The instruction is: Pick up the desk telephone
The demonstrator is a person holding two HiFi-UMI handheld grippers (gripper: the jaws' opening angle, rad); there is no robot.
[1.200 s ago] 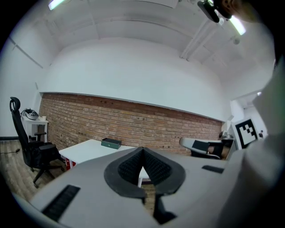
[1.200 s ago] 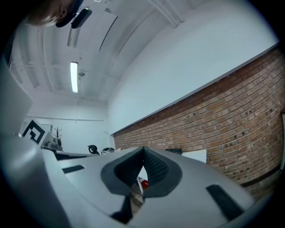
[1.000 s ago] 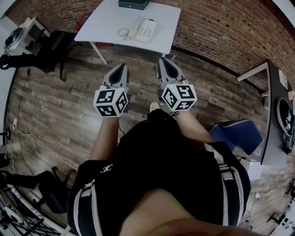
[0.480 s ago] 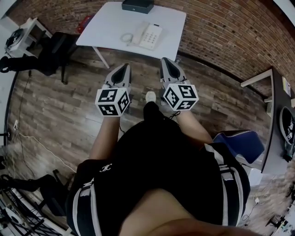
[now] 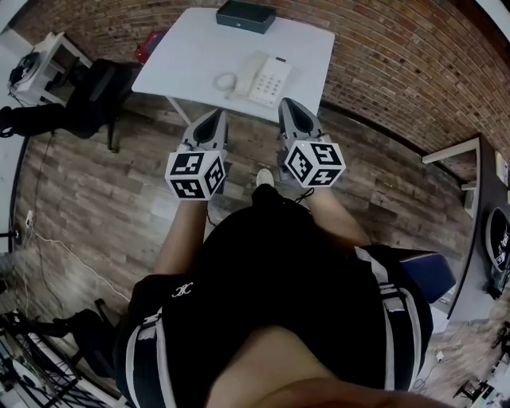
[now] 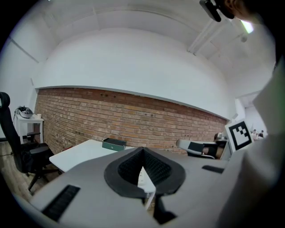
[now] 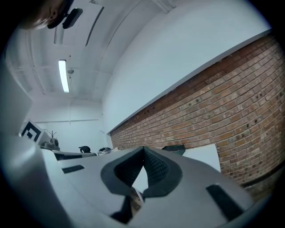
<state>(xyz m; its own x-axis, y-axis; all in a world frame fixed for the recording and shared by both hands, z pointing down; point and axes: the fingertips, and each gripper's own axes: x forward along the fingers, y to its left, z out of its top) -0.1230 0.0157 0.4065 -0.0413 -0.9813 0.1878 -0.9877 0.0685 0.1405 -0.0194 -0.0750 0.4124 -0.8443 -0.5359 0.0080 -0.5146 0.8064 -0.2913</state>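
A white desk telephone (image 5: 263, 78) with its coiled cord lies on the white table (image 5: 191, 56) by the brick wall. My left gripper (image 5: 213, 116) is shut and empty, its tip at the table's near edge, left of the phone. My right gripper (image 5: 286, 105) is shut and empty too, its tip just at the phone's near right corner in the head view; I cannot tell if it touches. In the left gripper view a sliver of the phone (image 6: 143, 177) shows behind the closed left gripper (image 6: 143, 149). The right gripper (image 7: 143, 148) points along the wall.
A dark green box (image 5: 245, 16) sits at the table's far edge, also the dark box (image 6: 114, 144) in the left gripper view. A black office chair (image 5: 100, 80) stands left of the table. Another desk (image 5: 478, 199) and a blue chair (image 5: 426, 275) are at the right.
The person has walked toward the table, so the table and phone have come closer to both grippers. Both grippers stay shut.
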